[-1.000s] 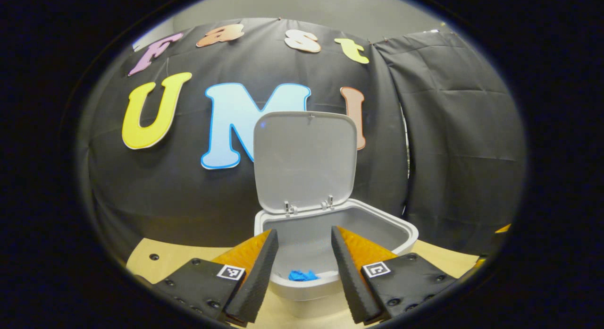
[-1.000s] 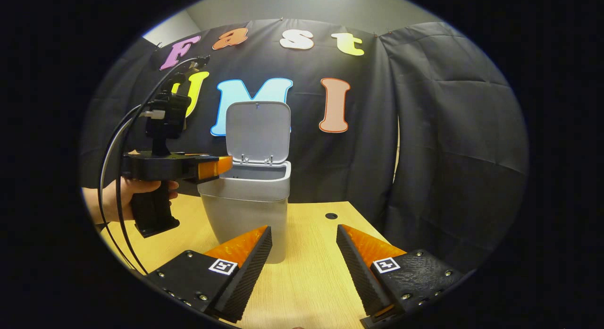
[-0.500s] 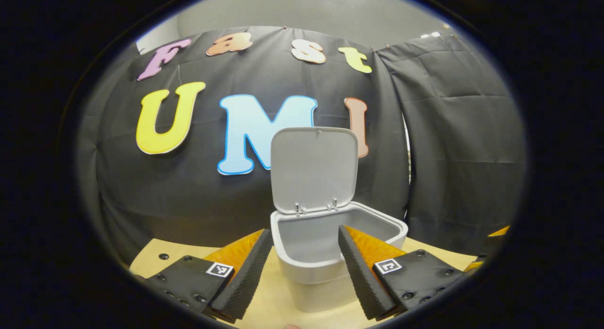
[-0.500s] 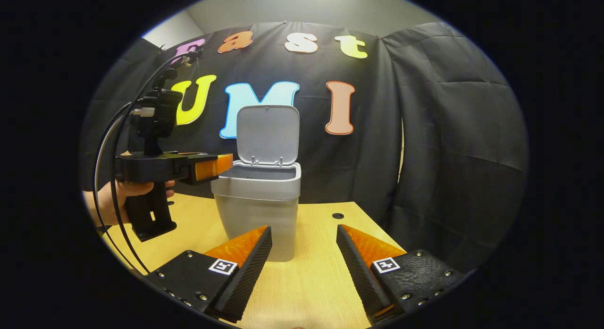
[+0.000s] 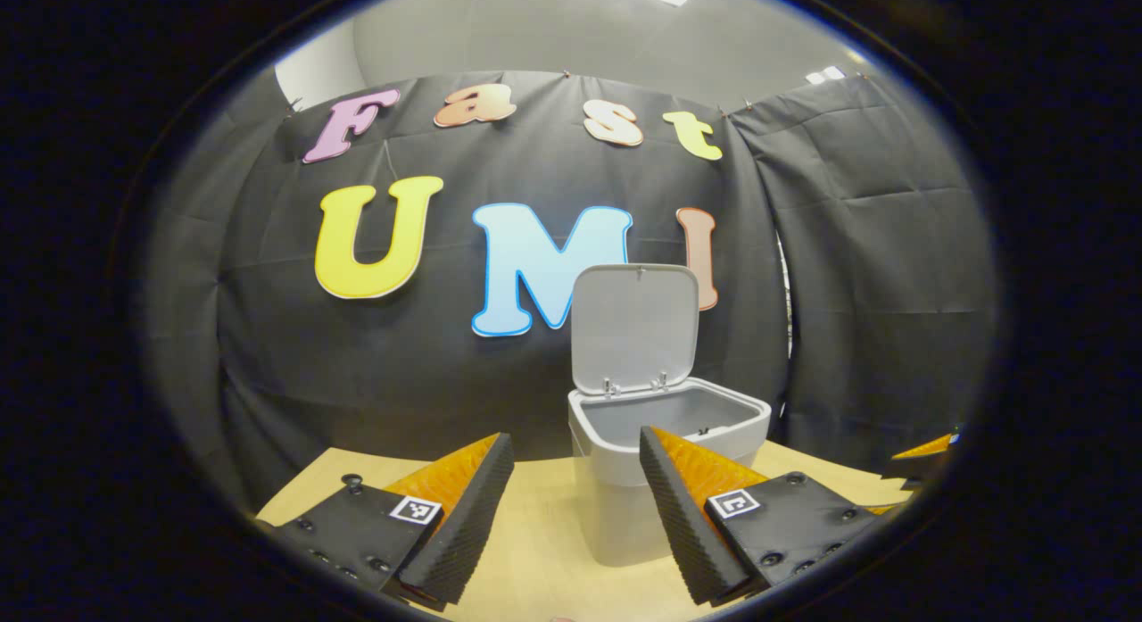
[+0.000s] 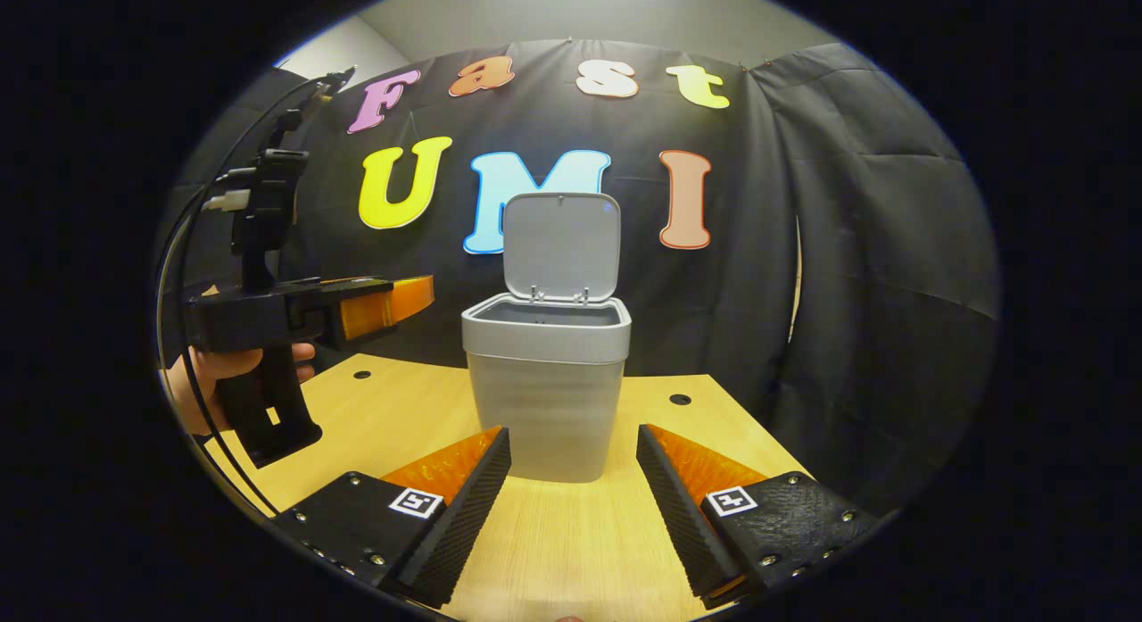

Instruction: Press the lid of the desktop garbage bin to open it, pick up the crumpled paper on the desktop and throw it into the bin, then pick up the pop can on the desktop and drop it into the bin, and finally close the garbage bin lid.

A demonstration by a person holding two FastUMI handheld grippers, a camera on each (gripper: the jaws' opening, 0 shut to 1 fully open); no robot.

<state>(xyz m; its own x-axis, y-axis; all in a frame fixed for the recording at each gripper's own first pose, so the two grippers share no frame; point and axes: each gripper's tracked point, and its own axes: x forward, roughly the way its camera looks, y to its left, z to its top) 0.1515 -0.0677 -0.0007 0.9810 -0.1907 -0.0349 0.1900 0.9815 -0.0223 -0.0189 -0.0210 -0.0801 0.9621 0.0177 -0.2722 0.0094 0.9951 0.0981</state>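
The grey bin (image 5: 665, 506) stands on the wooden table with its lid (image 5: 635, 327) swung up and upright at the back. My left gripper (image 5: 576, 435) is open, with nothing between its fingers, and sits back from the bin and left of it, slightly above the rim. In the right gripper view the bin (image 6: 544, 408) stands straight ahead with its lid (image 6: 562, 245) raised. My right gripper (image 6: 573, 430) is open near the table in front of the bin. The left gripper (image 6: 393, 301) hovers left of the bin, held by a hand (image 6: 210, 377). The bin's bottom is hidden.
The wooden table (image 6: 571, 551) has small round holes (image 6: 680, 399) near its back edge. The black cloth wall hangs close behind the bin. A tip of the right gripper (image 5: 923, 448) shows at the far right of the left gripper view.
My left gripper has drawn back and to the left from above the bin's mouth. The blue paper seen inside the bin a second ago is out of sight. The right gripper has shifted slightly.
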